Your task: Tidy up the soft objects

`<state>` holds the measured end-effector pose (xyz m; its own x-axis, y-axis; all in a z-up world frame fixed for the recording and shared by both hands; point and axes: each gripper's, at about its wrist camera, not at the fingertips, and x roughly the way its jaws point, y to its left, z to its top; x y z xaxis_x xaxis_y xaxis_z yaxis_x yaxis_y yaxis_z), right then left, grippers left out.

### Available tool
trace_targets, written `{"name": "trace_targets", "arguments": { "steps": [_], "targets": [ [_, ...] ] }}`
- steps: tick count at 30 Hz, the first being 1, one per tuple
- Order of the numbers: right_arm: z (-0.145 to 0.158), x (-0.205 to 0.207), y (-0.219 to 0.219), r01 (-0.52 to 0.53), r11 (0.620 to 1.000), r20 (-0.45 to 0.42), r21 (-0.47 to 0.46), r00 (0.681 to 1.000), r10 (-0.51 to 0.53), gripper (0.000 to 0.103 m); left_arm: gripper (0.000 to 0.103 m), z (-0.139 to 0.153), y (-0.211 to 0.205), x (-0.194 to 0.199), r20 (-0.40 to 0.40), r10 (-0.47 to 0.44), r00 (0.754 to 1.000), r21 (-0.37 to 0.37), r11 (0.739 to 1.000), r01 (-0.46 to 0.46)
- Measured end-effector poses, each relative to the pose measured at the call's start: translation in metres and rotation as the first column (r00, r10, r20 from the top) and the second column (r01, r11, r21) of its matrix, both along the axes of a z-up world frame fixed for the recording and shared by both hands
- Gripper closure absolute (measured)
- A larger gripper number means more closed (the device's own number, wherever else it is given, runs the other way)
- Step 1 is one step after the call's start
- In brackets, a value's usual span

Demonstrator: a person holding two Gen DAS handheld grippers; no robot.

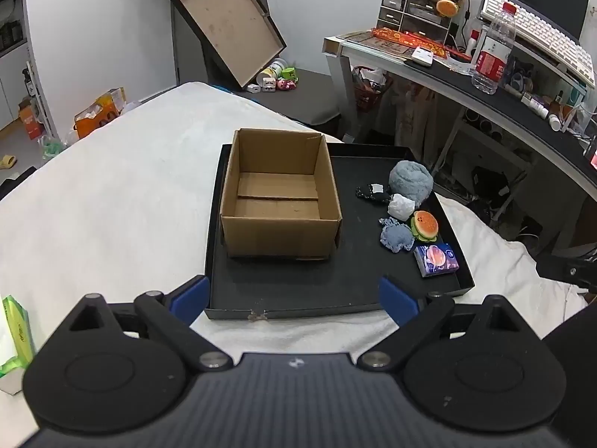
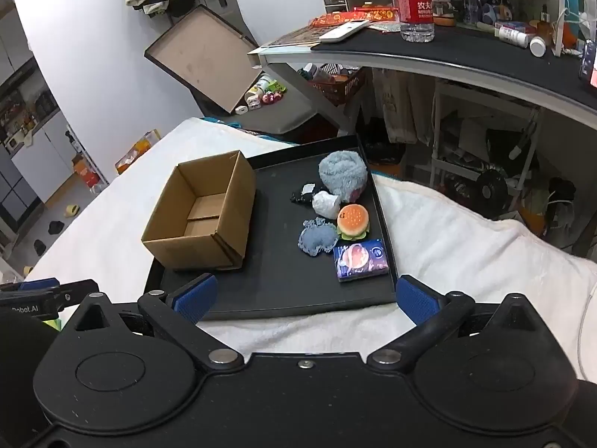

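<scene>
An empty cardboard box (image 1: 278, 194) (image 2: 203, 212) stands on the left of a black tray (image 1: 358, 283) (image 2: 280, 280) on a white bed. Along the tray's right side lie a fluffy grey plush (image 1: 410, 181) (image 2: 343, 175), a small black item (image 1: 373, 191) (image 2: 304, 194), a white wad (image 1: 401, 207) (image 2: 326, 203), a burger toy (image 1: 424, 224) (image 2: 352, 220), a blue-grey cloth piece (image 1: 396, 238) (image 2: 317, 239) and a purple tissue pack (image 1: 435, 259) (image 2: 360, 259). My left gripper (image 1: 294, 298) and right gripper (image 2: 306, 296) hover open before the tray's near edge, holding nothing.
A cluttered desk (image 1: 485, 86) (image 2: 466, 59) with a water bottle (image 1: 492, 50) (image 2: 414, 0) stands to the right. A tilted box lid (image 1: 227, 26) (image 2: 201, 56) leans at the back. A green tissue pack (image 1: 15, 339) lies at the left. The left gripper's tip (image 2: 48, 291) shows in the right wrist view.
</scene>
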<state>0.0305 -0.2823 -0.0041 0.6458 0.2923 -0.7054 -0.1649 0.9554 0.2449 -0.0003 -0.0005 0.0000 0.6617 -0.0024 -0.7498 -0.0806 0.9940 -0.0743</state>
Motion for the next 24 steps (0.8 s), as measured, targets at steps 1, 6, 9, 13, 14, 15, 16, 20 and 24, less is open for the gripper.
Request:
{"name": "trace_targets", "arguments": {
  "steps": [1, 6, 9, 13, 14, 15, 16, 20, 24],
  "targets": [
    [0.0005, -0.0004, 0.0006, 0.004, 1.0, 0.002, 0.003, 1.0, -0.004, 0.0, 0.007, -0.0001, 0.0, -0.0001, 0.0, -0.002, 1.0, 0.002, 1.0, 0.002],
    [-0.0026, -0.0061, 0.0025, -0.002, 1.0, 0.01, 0.026, 1.0, 0.002, 0.0, 0.007, -0.002, -0.0034, 0.0024, -0.007, -0.007, 1.0, 0.015, 1.0, 0.007],
    [-0.0021, -0.0032, -0.0018, -0.005, 0.999, -0.017, 0.037, 1.0, 0.005, 0.0, 0.007, -0.0021, -0.0033, 0.004, -0.008, -0.005, 1.0, 0.005, 1.0, 0.005],
    [0.0006, -0.0004, 0.0025, -0.014, 1.0, -0.027, 0.013, 1.0, 0.014, 0.0, 0.007, -0.0019, -0.0051, 0.0054, -0.009, -0.009, 1.0, 0.009, 1.0, 0.009],
    [0.0005, 0.0005, 0.0027, -0.014, 1.0, -0.029, 0.01, 0.999, 0.014, 0.0, 0.007, -0.0019, -0.0055, 0.0058, -0.009, -0.011, 1.0, 0.01, 1.0, 0.012],
    [0.0005, 0.001, 0.0029, -0.015, 1.0, -0.03, 0.007, 0.999, 0.015, 0.0, 0.007, -0.0019, -0.0058, 0.0061, -0.009, -0.013, 1.0, 0.009, 1.0, 0.013],
    [0.0007, 0.0011, 0.0023, -0.016, 1.0, -0.03, 0.009, 0.999, 0.016, 0.0, 0.007, -0.0019, -0.0059, 0.0065, -0.009, -0.015, 1.0, 0.007, 1.0, 0.015],
    [0.0005, -0.0008, 0.0024, -0.029, 1.0, -0.025, 0.005, 0.999, 0.029, 0.0, 0.007, -0.0033, -0.0021, 0.0007, -0.006, -0.012, 1.0, 0.001, 1.0, 0.012],
    [0.0015, -0.0024, 0.0038, -0.039, 0.999, -0.024, 0.002, 0.999, 0.039, 0.0, 0.007, -0.0015, -0.0025, -0.0003, -0.007, -0.007, 1.0, -0.004, 1.0, 0.007]
  ]
}}
